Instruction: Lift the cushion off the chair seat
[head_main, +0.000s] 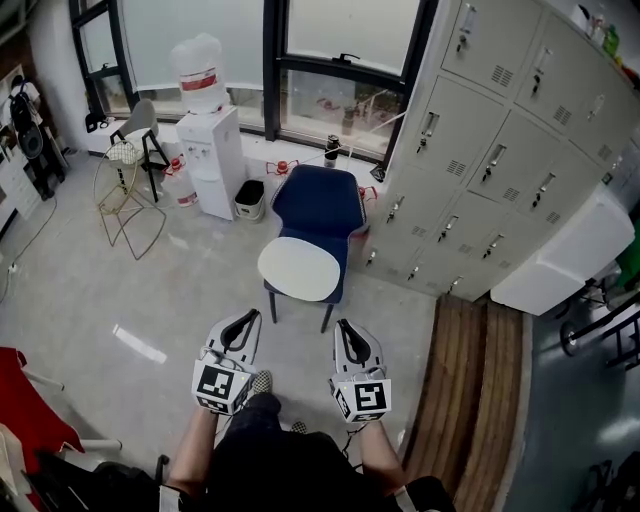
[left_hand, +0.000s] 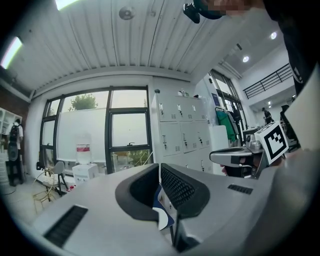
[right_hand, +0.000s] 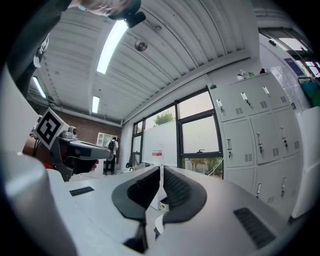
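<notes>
Approach step: left gripper (head_main: 246, 320) and right gripper (head_main: 347, 327), jaws pressed together, empty, are hovering before the round white cushion (head_main: 299, 268) on the blue padded chair (head_main: 320, 203) — reaching and opening likely next.

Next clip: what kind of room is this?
Probably an office or staff common room: grey metal lockers along one wall, a water dispenser by large windows, and a blue chair with a white cushion.

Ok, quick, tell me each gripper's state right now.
Left gripper: closed, holding nothing.
Right gripper: closed, holding nothing.
</notes>
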